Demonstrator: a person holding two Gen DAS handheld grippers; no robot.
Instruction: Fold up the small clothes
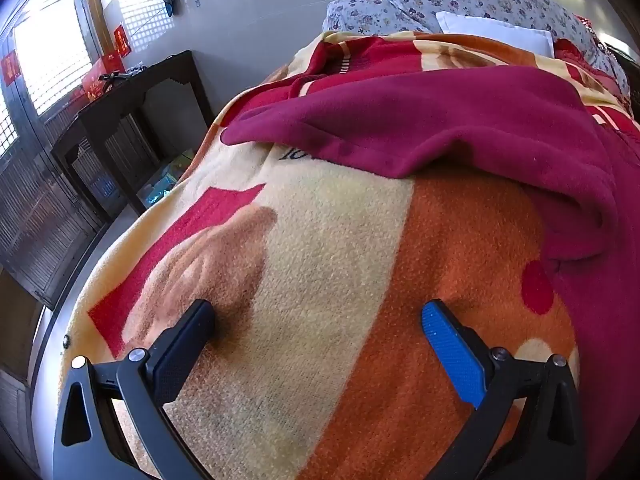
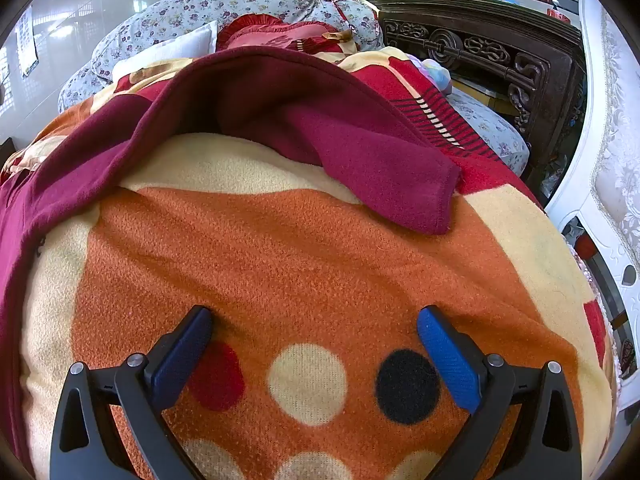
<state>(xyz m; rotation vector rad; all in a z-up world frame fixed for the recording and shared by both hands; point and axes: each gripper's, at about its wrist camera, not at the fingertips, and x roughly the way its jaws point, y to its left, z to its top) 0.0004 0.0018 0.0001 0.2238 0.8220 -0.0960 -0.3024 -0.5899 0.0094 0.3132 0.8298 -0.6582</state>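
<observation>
Right of blanket [image 2: 280, 248], carved headboard [image 2: 480, 52], garment [image 2: 360, 152] sleeve end

Both wrist cams: close, down at blanket [image 1: 328, 240]

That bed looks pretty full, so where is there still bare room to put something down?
Free: the orange and cream blanket between the open right gripper and the maroon garment; likewise before the left gripper. Crowded: the far end, with floral pillows.

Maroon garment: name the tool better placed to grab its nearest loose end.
Right. The garment's sleeve end lies ahead of the open right tool; the left tool faces mostly bare blanket.
</observation>
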